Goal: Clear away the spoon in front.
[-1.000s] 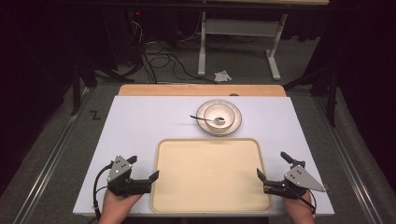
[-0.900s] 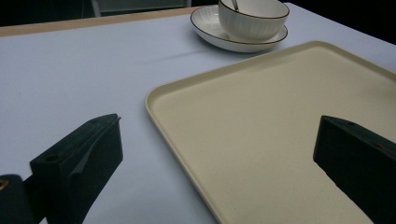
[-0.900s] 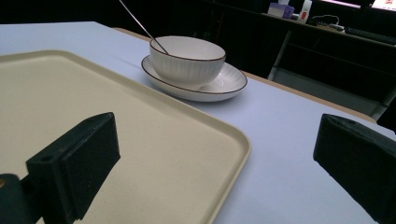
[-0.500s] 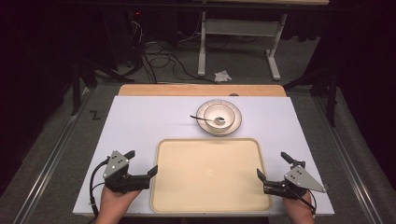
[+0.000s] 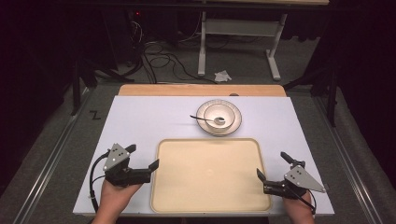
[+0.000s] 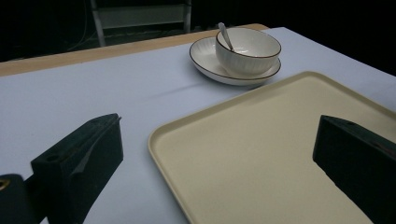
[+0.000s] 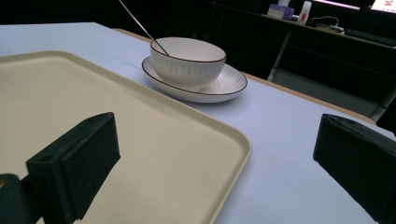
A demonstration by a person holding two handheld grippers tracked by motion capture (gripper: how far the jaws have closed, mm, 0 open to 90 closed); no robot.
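Your left hand-held gripper (image 5: 142, 164) sits at the left edge of the tray (image 5: 210, 175), jaws spread wide apart with nothing between them. In the left gripper view the tray's left rim runs up between the two black jaws, one jaw over the tabletop (image 5: 140, 121), the other over the tray's bare surface. Your right hand-held gripper (image 5: 273, 169) is at the tray's right edge near the front corner, jaws also wide apart and empty — the right gripper view shows the rim passing between them the same way.

Beyond the tray's far edge, just past it, a bowl (image 5: 219, 115) stands on a saucer (image 5: 236, 122), with a spoon (image 5: 201, 117) resting in the bowl, its handle sticking out over the rim. The spoon's head is hard to make out in the gripper views, hidden by the bowl's wall. Both your hands are cut off at the bottom of the high view — only the parts gripping the handles show.
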